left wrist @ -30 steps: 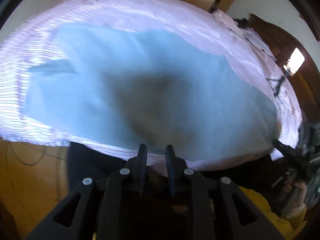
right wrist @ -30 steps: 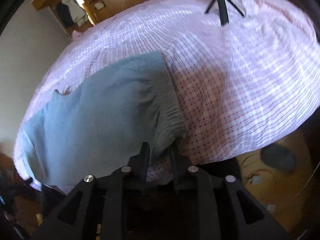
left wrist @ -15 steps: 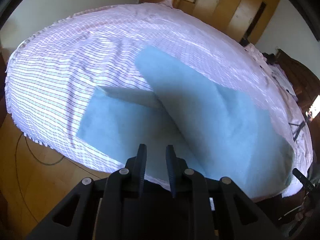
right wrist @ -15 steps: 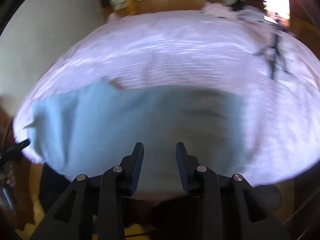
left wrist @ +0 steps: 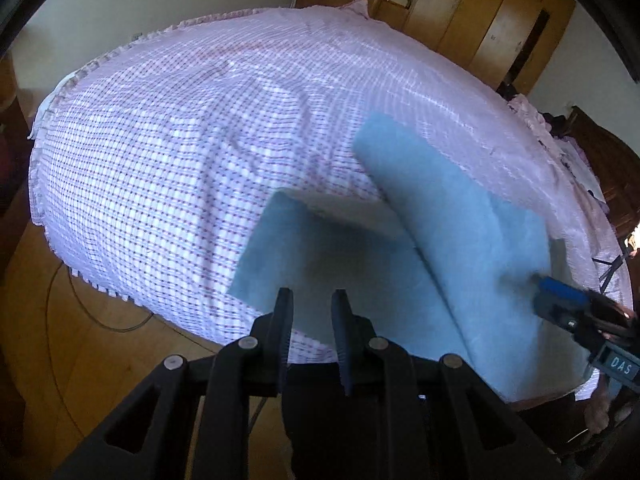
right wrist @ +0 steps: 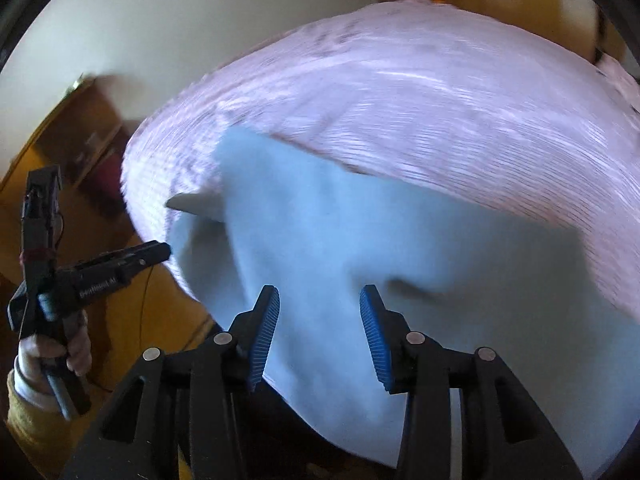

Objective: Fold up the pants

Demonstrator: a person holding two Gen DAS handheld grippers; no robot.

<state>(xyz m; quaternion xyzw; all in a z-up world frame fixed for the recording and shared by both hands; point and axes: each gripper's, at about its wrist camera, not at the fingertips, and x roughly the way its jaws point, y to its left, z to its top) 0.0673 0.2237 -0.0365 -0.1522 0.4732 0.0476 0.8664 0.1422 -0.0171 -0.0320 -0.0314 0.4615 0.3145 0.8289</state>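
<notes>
Light blue pants (left wrist: 440,240) lie flat on a pink checked bedspread (left wrist: 180,140), their two legs spread in a V towards the left. My left gripper (left wrist: 312,300) hovers over the nearer leg by the bed's front edge, its jaws a narrow gap apart with nothing between them. The right wrist view shows the same pants (right wrist: 360,260) blurred under my right gripper (right wrist: 316,300). Its jaws are opening, blue pads wide apart, no cloth between them. The right gripper (left wrist: 540,284) reaches in from the right. At the left, a hand in a yellow sleeve holds the left gripper (right wrist: 164,250).
The bedspread (right wrist: 440,100) stretches far beyond the pants. Wooden floor (left wrist: 80,360) with a thin cable (left wrist: 100,320) lies in front of the bed. Wooden wardrobes (left wrist: 460,20) stand behind it. A black tripod (left wrist: 608,272) rests at the bed's right side.
My right gripper let go of the pants' edge, swung left over the pants, and its jaws widened. The left gripper shifted left, bringing both legs into view.
</notes>
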